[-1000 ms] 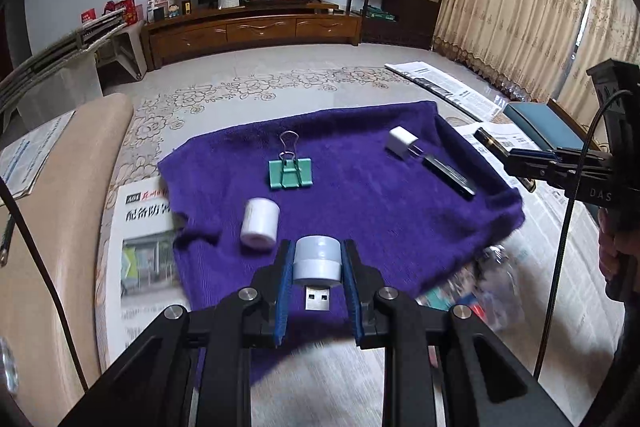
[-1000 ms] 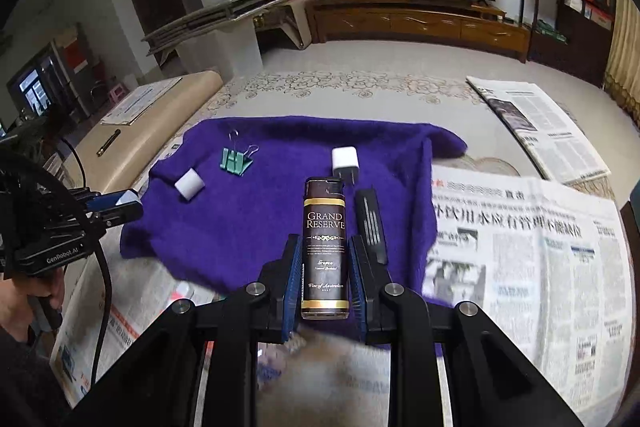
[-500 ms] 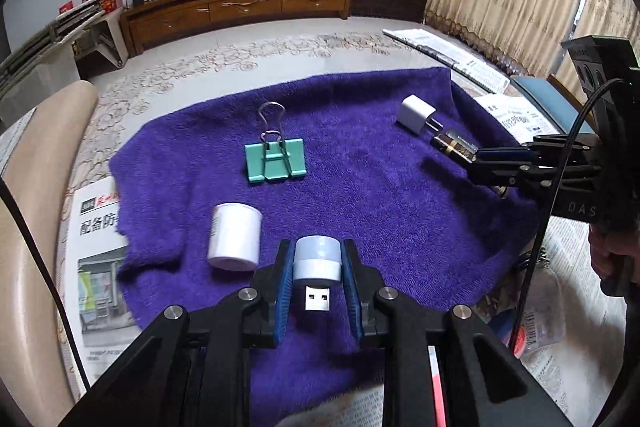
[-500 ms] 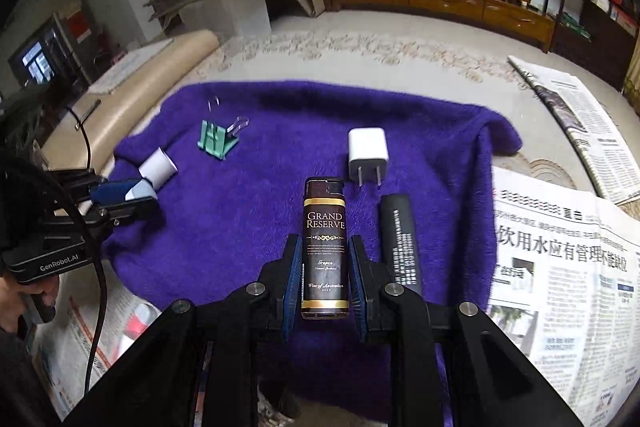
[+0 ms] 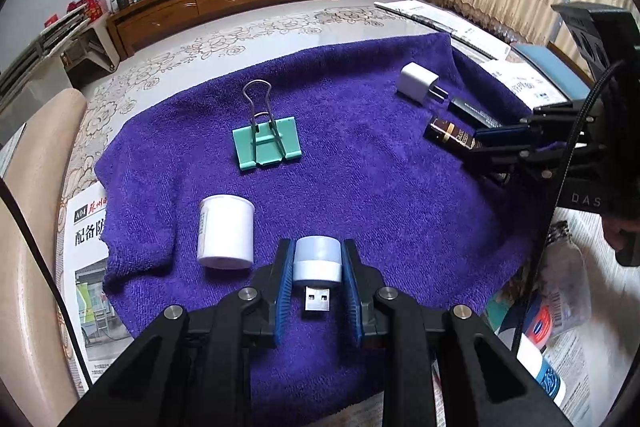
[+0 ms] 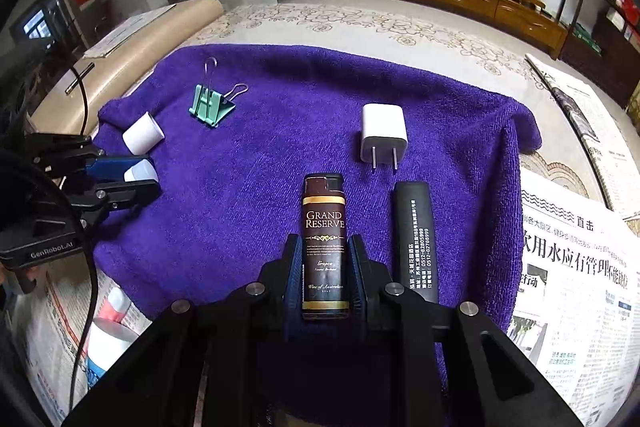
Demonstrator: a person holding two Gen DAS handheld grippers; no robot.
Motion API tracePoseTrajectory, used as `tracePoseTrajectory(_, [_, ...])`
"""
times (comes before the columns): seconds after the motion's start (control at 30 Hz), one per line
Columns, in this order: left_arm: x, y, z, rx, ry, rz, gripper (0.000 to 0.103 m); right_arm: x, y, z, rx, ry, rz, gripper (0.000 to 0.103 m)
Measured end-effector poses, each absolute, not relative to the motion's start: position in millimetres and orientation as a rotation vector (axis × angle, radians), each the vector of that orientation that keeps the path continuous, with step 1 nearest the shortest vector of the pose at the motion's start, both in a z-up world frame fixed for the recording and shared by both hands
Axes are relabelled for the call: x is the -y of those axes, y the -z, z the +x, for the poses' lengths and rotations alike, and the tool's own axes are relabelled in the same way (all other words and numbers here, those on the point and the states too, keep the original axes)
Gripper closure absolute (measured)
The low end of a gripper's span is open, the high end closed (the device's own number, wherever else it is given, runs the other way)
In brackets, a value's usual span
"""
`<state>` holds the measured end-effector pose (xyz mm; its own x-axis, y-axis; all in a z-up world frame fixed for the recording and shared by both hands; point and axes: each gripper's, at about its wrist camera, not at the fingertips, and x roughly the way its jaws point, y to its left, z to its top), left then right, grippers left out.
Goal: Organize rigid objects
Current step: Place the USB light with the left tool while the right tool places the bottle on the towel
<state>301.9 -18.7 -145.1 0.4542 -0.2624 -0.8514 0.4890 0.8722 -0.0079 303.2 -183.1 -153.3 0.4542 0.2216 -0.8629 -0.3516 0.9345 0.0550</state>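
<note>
Both claws have come down toward the purple towel (image 5: 360,187) over the last second, so its items now sit much larger and closer ahead of the fingers. The left claw (image 5: 317,277) is clenched on a small USB night light (image 5: 317,259), plug end facing back toward the wrist; a white cylinder (image 5: 226,237) lies just to that claw's left, and the green binder clip (image 5: 266,145) lies further ahead. The right claw (image 6: 324,279) is clamped around a brown "Grand Reserve" lighter (image 6: 324,227), held low over the cloth; a black bar (image 6: 414,239) lies just to its right, and a white charger plug (image 6: 383,135) sits ahead and slightly right. My reading: each item is about to be set down beside its neighbours, so releasing looks like the next step; neither has been let go yet
</note>
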Motion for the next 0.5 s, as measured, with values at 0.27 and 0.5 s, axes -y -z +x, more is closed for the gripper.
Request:
tracePoseTrajectory(0.27, [18.9, 143.3, 294.9, -1.011, 0.440, 0.297, 0.065, 184.0, 152.9, 295.9, -1.051, -0.393, -0.139, 0.060])
tracePoseTrajectory(0.5, [10.1, 121.5, 273.6, -0.966, 0.473, 0.214, 0.034, 194.8, 130.8, 270.4, -1.007, -0.389, -0.100, 0.045])
